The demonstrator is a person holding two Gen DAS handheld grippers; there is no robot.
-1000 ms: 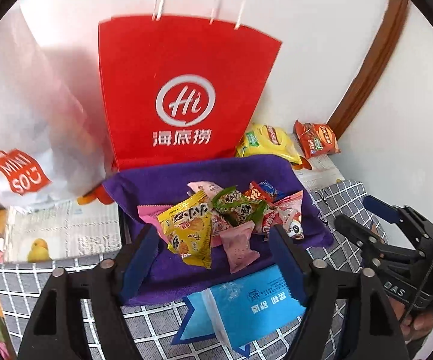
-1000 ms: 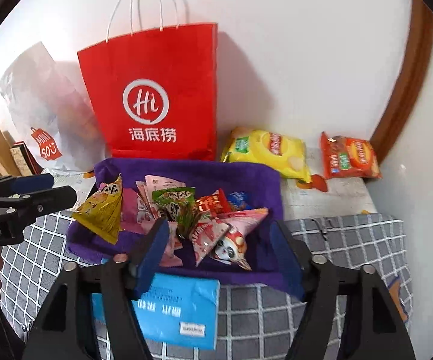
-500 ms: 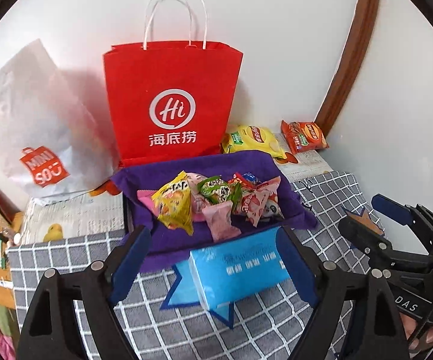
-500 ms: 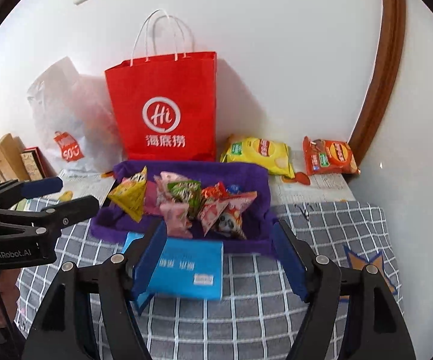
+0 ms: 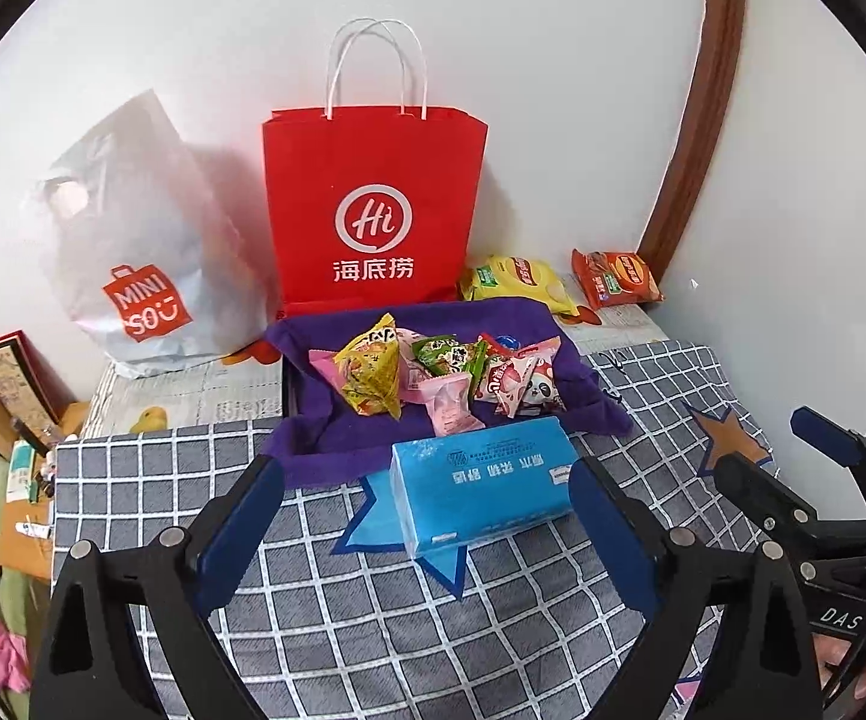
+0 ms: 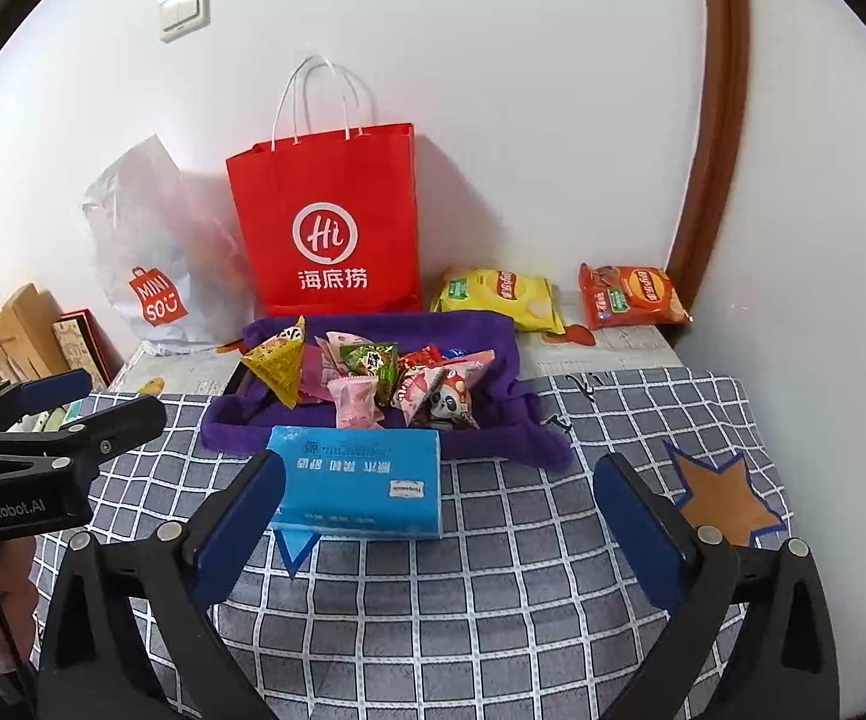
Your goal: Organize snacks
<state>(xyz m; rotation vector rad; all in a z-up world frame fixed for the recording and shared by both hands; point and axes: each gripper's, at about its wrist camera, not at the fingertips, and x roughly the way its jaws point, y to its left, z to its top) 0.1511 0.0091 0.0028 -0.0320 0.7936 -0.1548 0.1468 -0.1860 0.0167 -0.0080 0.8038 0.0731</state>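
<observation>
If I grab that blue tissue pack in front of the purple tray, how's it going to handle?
The blue tissue pack looks like a soft film-wrapped block, so it would probably squash a little under the pads. It is likely light for its size. Its glossy wrap may be slippery, and lying flat on the checked cloth, it should slide rather than tip.

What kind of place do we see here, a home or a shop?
Probably a home room: a checked cloth covers a surface in a wall corner, shopping bags such as the red paper bag lean on the wall, and a light switch is above.
</observation>
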